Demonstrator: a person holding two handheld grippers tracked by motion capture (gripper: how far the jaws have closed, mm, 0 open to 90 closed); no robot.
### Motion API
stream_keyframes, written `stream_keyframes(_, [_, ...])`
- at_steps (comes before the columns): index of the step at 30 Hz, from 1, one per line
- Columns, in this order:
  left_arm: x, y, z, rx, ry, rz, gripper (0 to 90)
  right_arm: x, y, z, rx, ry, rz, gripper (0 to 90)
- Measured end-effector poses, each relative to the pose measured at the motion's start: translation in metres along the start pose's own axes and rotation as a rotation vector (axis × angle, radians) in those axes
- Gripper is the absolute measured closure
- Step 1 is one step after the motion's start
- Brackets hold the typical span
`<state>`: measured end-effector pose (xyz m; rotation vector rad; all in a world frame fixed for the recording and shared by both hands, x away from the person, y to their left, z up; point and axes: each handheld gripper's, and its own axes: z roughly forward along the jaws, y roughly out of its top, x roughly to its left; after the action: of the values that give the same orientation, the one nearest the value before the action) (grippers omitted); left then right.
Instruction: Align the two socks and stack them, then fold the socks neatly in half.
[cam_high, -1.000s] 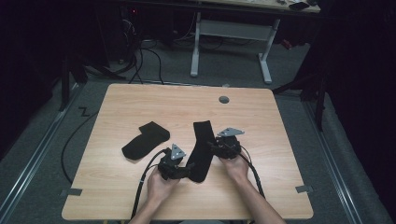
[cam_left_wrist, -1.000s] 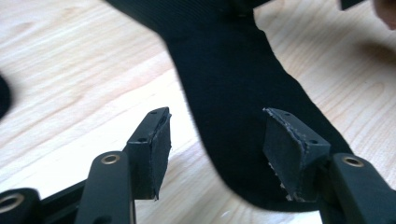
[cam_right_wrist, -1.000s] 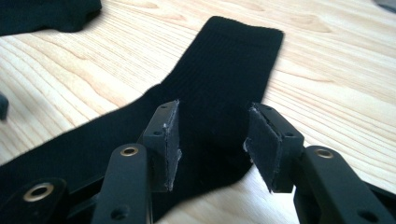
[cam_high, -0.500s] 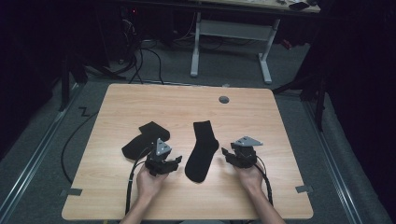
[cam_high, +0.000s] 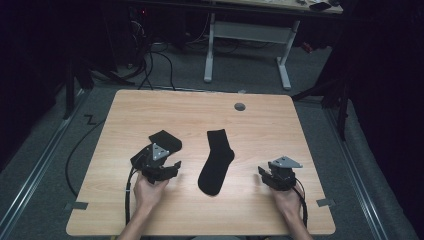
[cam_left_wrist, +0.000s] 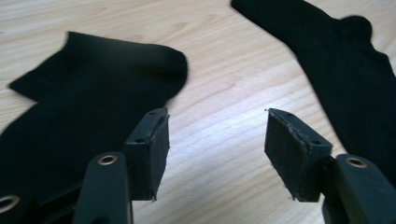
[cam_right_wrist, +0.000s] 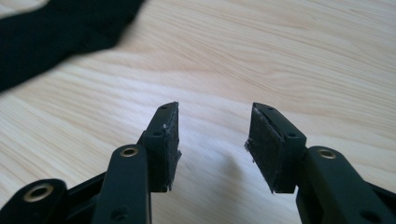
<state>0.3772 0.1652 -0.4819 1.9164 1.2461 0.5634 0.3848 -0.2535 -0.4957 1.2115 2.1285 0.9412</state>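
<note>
Two black socks lie on the wooden table (cam_high: 260, 125). One sock (cam_high: 216, 161) lies flat mid-table, long axis running from its cuff at the far end to its toe near the person. Another sock (cam_high: 165, 140) lies partly under the left gripper (cam_high: 167, 169), whose jaws have just been opening, nothing between them. Right gripper (cam_high: 267, 176) stands spread over bare wood.

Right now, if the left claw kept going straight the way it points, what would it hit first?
Probably bare table. The left claw is open over wood, with the folded sock off its left jaw and the long sock off its right. Depth is unclear.
</note>
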Motion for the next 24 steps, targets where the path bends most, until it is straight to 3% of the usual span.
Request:
stream_keyframes(7, [0.018, -0.002, -0.002, 0.017, 0.022, -0.028, 38.9, -0.018, -0.018, -0.005, 0.019, -0.034, 0.045, 52.7])
stream_keyframes(11, [0.027, 0.005, -0.008, -0.01, 0.043, -0.027, 38.1, -0.024, -0.021, -0.007, 0.017, -0.04, 0.055, 48.6])
stream_keyframes(16, [0.041, 0.01, -0.012, -0.001, 0.053, -0.045, 37.6, -0.025, -0.023, -0.007, 0.024, -0.044, 0.054, 45.4])
stream_keyframes(18, [0.046, 0.011, -0.015, -0.005, 0.074, -0.045, 38.8, -0.024, -0.023, -0.007, 0.02, -0.069, 0.05, 45.5])
stream_keyframes(24, [0.056, 0.013, -0.023, -0.008, 0.12, -0.03, 43.9, -0.025, -0.024, -0.007, 0.029, -0.046, 0.078, 45.3])
